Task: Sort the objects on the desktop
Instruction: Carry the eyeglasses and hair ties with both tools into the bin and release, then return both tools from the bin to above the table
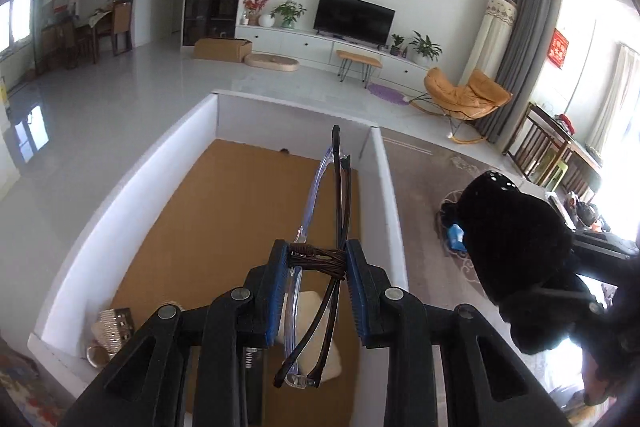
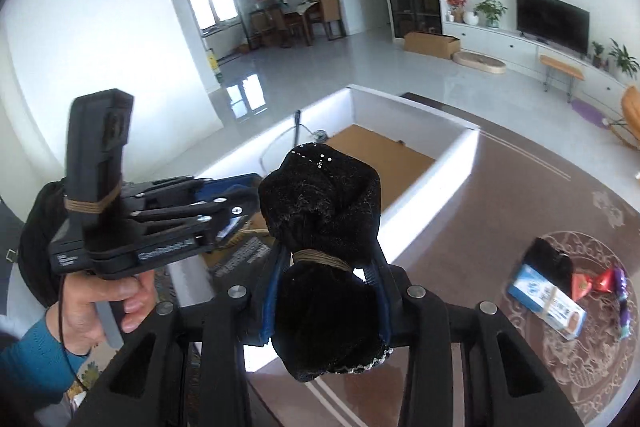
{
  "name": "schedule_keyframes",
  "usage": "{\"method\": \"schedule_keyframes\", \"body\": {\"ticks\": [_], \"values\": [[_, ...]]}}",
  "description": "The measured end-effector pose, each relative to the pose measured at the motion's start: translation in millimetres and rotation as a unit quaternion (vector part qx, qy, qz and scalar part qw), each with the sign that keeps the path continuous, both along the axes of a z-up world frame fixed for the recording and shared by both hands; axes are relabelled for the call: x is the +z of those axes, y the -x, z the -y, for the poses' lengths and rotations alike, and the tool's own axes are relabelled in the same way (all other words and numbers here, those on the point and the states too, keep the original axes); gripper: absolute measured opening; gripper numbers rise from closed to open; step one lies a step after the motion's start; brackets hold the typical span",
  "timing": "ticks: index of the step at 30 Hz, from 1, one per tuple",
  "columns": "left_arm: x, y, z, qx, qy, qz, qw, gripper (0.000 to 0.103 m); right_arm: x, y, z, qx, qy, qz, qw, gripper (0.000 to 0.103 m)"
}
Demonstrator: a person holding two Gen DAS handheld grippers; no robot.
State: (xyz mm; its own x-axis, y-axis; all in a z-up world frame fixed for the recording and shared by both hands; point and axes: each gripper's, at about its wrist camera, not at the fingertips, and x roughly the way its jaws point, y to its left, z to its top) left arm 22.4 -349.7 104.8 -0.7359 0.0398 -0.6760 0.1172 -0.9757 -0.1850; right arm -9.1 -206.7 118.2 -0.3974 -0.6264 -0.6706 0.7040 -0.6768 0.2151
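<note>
Tongs grip sorted items above white box.
Left tongs clamp bundled glasses pointing to 12 o'clock; right tongs squeeze black cloth bundle, box at 12 o'clock.

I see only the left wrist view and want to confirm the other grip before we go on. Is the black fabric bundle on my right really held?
Observer: Yes. The right gripper is clamped on the black fabric bundle, right at the twine tied round its waist.
Operator: What lies on the patterned rug beyond it?
Observer: A blue-and-white banded box, with a small red object and a purple one beside it.
</note>
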Motion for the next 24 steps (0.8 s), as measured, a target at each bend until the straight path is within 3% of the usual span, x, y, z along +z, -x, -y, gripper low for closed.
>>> {"method": "schedule_keyframes", "body": {"ticks": [3, 6, 8, 10, 11, 12, 14, 20, 24], "values": [[-30.4, -2.7, 36.1, 0.039, 0.003, 0.046, 0.9982, 0.029, -14.1, -14.0, 63.6, 0.052, -0.013, 0.005, 0.999, 0.039], [-61.7, -2.0, 56.5, 0.066, -0.011, 0.098, 0.9929, 0.031, -46.9, -20.3, 106.6, 0.076, -0.046, 0.019, 0.996, 0.043], [-76.0, -4.1, 62.6, 0.081, -0.015, 0.114, 0.9901, 0.033, -71.0, -17.6, 122.7, 0.082, -0.065, 0.043, 0.994, 0.067], [-83.9, -6.7, 64.4, 0.092, -0.017, 0.116, 0.9888, 0.049, -86.7, -16.3, 127.7, 0.076, -0.074, 0.057, 0.993, 0.074], [-84.6, -8.7, 64.0, 0.099, -0.014, 0.113, 0.9886, 0.064, -89.1, -16.5, 124.3, 0.073, -0.069, 0.058, 0.993, 0.074], [-84.1, -10.2, 62.0, 0.104, -0.010, 0.105, 0.9890, 0.071, -90.0, -16.3, 118.8, 0.071, -0.059, 0.060, 0.994, 0.076], [-79.3, -10.3, 55.1, 0.106, -0.001, 0.090, 0.9903, 0.072, -87.9, -15.0, 101.8, 0.062, -0.045, 0.052, 0.996, 0.086], [-50.1, -7.8, -1.1, 0.074, 0.036, 0.040, 0.9958, 0.074, -71.2, -10.9, 26.5, 0.002, -0.015, -0.024, 1.000, 0.098], [-30.7, -9.5, -52.8, 0.041, 0.067, 0.002, 0.9969, 0.089, -86.3, -2.7, -35.0, -0.058, -0.049, -0.056, 0.996, 0.099]]}}
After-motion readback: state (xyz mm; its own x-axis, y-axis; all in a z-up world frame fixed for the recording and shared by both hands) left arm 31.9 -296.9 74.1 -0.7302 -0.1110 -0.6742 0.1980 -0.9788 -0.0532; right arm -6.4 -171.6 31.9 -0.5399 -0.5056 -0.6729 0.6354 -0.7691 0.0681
